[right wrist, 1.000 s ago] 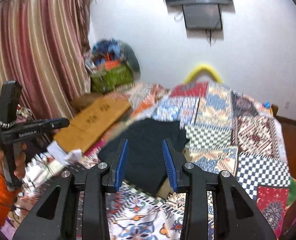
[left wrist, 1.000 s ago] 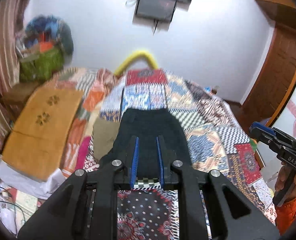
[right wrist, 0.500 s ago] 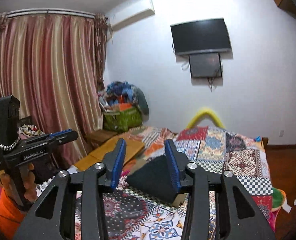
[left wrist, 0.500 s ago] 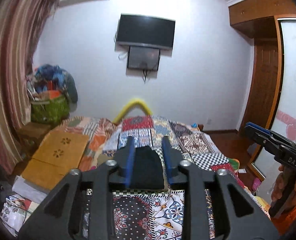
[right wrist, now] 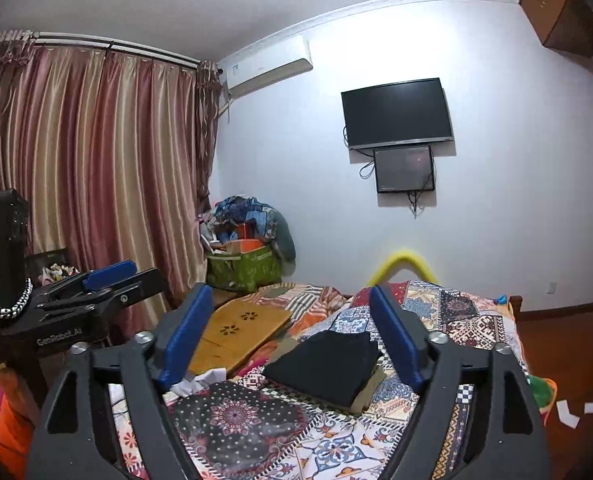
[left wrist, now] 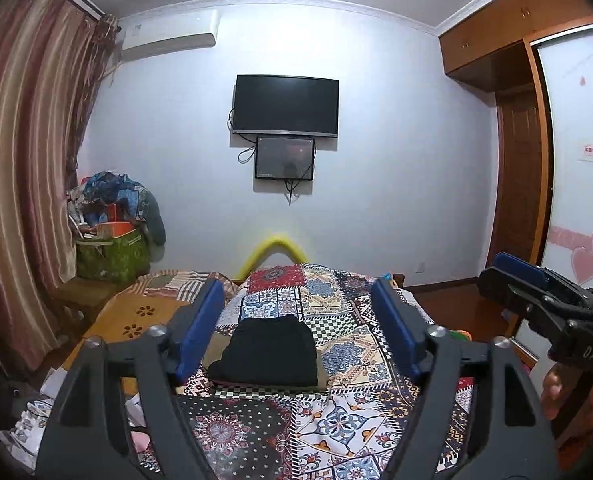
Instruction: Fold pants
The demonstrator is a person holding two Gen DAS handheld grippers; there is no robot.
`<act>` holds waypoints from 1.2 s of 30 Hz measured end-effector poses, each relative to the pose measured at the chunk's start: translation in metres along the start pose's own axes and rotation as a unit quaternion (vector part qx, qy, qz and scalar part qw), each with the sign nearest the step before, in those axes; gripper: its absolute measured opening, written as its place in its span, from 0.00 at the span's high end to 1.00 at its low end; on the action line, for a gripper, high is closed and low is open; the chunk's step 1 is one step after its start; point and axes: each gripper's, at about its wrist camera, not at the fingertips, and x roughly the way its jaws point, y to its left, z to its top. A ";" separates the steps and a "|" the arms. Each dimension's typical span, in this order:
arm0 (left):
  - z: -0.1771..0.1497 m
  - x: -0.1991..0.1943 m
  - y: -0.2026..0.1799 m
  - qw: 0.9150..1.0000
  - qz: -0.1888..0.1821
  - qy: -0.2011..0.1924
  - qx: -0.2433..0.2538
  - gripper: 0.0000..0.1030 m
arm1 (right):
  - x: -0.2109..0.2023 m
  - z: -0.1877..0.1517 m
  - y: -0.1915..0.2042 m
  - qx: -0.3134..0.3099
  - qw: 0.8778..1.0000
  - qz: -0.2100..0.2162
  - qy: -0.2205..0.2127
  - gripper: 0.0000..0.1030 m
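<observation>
- Left wrist view: the left tool [left wrist: 296,332] points almost level across a bed [left wrist: 360,412] covered in a patchwork quilt. Its two blue-padded fingers [left wrist: 200,332] stand far apart, the jaws having just been opening, and they hold nothing.
- One pair of black pants [left wrist: 270,352], folded into a compact block, lies on the quilt ahead of the tool, seen in the gap between the fingers but well beyond them. The block tapers slightly away from the tool; its long axis cannot be told for sure here.
- Out to this tool's right, the right tool [left wrist: 536,296] is seen side-on, gripped by a hand [left wrist: 556,392].
- Two dark screens hang on the far wall, a large television [left wrist: 285,106] above a smaller screen [left wrist: 284,159].
- Right wrist view: the right tool [right wrist: 292,332] also has its two fingers spread wide, the jaws having just been opening, with nothing between the pads.
- The same single pants [right wrist: 324,364] block lies ahead on the bed [right wrist: 476,320], its long axis slanting from near left to far right, resting on a tan fabric piece [right wrist: 370,392].
- To the left is the left tool [right wrist: 108,276]; beyond it hang striped curtains [right wrist: 96,168].
</observation>
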 end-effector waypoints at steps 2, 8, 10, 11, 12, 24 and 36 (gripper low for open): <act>-0.001 -0.008 -0.002 1.000 0.008 -0.009 -0.001 0.05 | -0.002 -0.001 0.000 0.002 1.000 -0.005 -0.005 0.12; -0.007 -0.019 -0.009 1.000 0.012 -0.014 0.000 0.00 | -0.012 -0.004 0.002 0.007 1.000 -0.019 -0.018 0.00; -0.008 -0.019 -0.010 1.000 0.012 -0.013 0.000 0.00 | -0.014 -0.004 0.001 0.010 1.000 -0.021 -0.018 0.00; -0.010 -0.020 -0.011 1.000 0.013 -0.013 0.001 0.00 | -0.013 -0.003 0.000 0.010 1.000 -0.021 -0.018 0.00; -0.010 -0.021 -0.011 1.000 0.015 -0.014 0.001 0.00 | -0.014 -0.004 0.002 0.010 1.000 -0.022 -0.018 0.00; -0.015 -0.023 -0.013 1.000 0.014 -0.012 -0.001 0.00 | -0.017 -0.008 0.009 0.000 1.000 -0.027 -0.014 0.00; -0.017 -0.020 -0.014 1.000 0.017 -0.010 -0.002 0.00 | -0.018 -0.008 0.008 0.001 0.999 -0.031 -0.009 0.00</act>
